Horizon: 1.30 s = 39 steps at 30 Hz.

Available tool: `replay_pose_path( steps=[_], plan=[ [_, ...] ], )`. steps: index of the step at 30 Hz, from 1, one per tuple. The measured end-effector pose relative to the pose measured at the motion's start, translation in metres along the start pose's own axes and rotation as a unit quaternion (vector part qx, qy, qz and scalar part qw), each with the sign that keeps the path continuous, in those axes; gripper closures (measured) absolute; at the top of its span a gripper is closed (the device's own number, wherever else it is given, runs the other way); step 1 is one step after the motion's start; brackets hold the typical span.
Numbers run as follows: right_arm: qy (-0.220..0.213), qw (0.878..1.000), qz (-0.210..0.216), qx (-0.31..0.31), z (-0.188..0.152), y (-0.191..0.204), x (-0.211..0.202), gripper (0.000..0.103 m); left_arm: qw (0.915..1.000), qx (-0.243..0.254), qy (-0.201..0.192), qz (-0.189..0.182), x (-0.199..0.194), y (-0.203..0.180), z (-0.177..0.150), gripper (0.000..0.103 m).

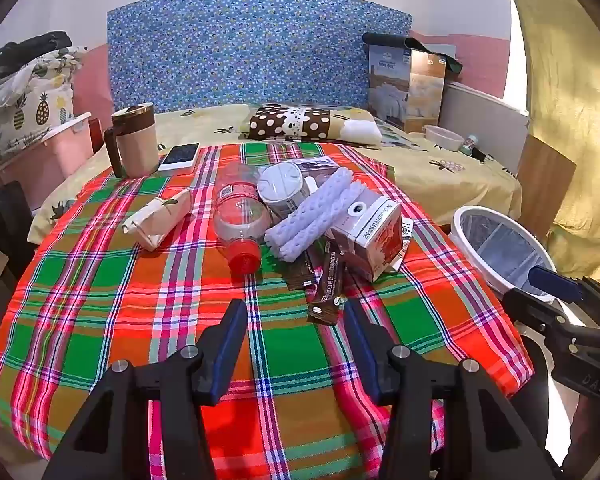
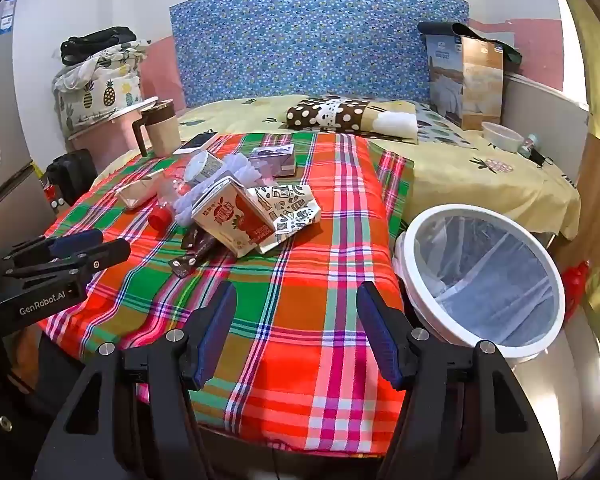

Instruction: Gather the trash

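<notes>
The trash pile point(image 1: 312, 220) is lying on the checked cloth point(image 1: 100, 320), in the middle of the picture, above the left gripper point(image 1: 296, 320). Both grippers are hanging apart and empty. The right gripper point(image 2: 296, 300) is sitting beside the white bin point(image 2: 480, 276) at lower right.

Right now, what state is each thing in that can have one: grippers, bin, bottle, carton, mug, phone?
left gripper: open, empty, above the cloth
right gripper: open wide, empty
trash bin: lined, no trash visible inside
plastic bottle: lying on its side, red cap on
milk carton: tipped over on the pile
mug: upright
phone: lying flat, screen dark
</notes>
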State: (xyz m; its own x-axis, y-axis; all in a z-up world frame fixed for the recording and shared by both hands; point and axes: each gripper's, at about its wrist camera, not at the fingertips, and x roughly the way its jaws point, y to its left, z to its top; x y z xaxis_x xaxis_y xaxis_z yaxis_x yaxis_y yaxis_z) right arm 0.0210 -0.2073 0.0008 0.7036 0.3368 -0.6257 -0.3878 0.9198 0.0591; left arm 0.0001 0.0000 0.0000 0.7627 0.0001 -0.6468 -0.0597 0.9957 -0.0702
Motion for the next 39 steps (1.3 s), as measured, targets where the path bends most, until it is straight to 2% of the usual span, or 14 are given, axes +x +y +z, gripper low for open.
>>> replay_pose_path(
  steps=[39],
  plan=[
    [0.002,1.000,0.000,0.003,0.002,-0.001,-0.005,0.039,0.9999,0.007,-0.015,-0.003,-0.009,-0.004,0.002,0.053]
  ],
)
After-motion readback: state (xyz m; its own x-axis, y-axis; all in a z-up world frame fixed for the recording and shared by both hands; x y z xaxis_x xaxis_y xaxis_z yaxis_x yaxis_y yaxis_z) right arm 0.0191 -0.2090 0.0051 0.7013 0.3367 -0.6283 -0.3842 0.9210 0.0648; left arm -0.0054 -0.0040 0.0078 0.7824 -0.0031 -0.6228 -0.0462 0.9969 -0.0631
